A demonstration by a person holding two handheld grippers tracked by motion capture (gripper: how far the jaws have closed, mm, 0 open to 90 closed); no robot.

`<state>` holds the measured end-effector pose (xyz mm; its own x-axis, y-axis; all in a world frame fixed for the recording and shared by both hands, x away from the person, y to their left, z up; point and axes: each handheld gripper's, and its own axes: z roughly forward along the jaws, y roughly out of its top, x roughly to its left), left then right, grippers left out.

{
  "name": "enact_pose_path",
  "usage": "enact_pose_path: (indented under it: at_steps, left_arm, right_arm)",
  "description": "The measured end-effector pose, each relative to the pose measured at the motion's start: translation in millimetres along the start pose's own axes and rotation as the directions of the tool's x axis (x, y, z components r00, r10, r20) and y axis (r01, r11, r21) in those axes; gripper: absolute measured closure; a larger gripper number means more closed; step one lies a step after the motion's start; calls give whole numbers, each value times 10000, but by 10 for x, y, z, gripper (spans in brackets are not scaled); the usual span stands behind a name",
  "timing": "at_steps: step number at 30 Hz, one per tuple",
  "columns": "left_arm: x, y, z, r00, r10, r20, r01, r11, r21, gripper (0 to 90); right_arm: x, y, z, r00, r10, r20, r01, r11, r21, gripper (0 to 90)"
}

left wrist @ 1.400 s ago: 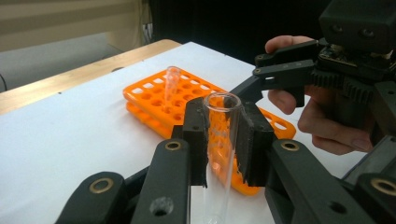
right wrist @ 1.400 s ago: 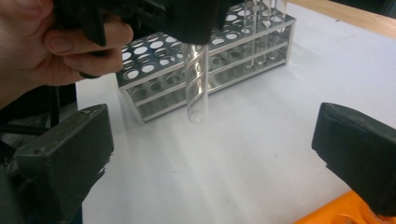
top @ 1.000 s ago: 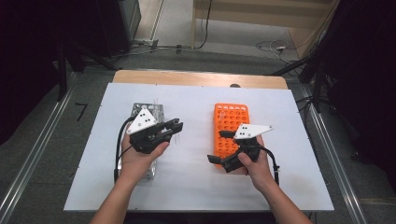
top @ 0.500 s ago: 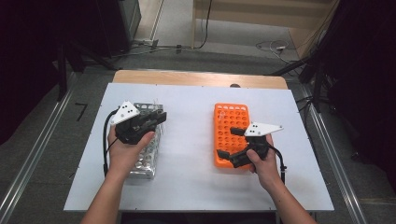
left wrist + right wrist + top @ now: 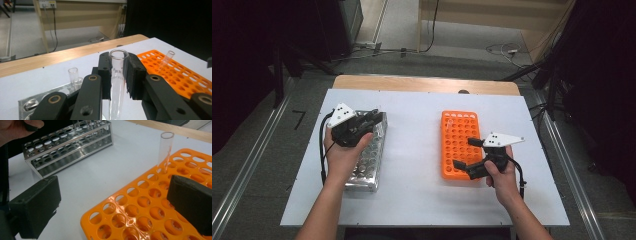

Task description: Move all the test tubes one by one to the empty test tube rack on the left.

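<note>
Upright, mouth up, a glass tube stands clamped in the left tongs above the metal rack; the right tongs gape wide and empty over the orange rack on the table

Evenly lit from overhead, with the white rectangular table top bright and nearly shadowless while the floor to the far left and right falls into deep darkness. Soft and low in detail from the high view; sharper in the gripper views, yet blurred on the near black jaws and hazy towards the far wall. Glossy highlights on the orange plastic tube rack, mirror glare on the silver metal tube rack, faint reflections along the clear glass test tube.
</note>
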<state>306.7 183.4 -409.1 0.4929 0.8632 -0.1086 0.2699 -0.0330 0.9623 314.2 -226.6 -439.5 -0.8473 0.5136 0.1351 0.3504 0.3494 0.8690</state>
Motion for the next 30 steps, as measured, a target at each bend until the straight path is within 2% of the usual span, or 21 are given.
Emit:
enact_pose_path:
  at_steps: [4, 16, 22, 30]
  left_arm:
    - [29, -17, 22, 9997, 74, -240, -74, 10000, 5, 763]
    - [93, -118, 88, 9970, -102, -761, 113, 9998, 138, 762]
    - [78, -160, 114, 9964, 7, -848, 29, 9991, 420, 762]
    - [88, -203, 128, 9947, -168, -1018, 263, 9953, 928, 761]
  right_arm:
    - [-14, -22, -37, 9999, 76, 98, -76, 10000, -9, 0]
    - [-42, -53, -88, 9995, 200, 230, -200, 9998, -26, 0]
    - [-49, -52, -79, 9995, 199, 226, -198, 9998, -50, 0]
    - [-46, -46, -70, 9996, 173, 233, -172, 9998, -54, 0]
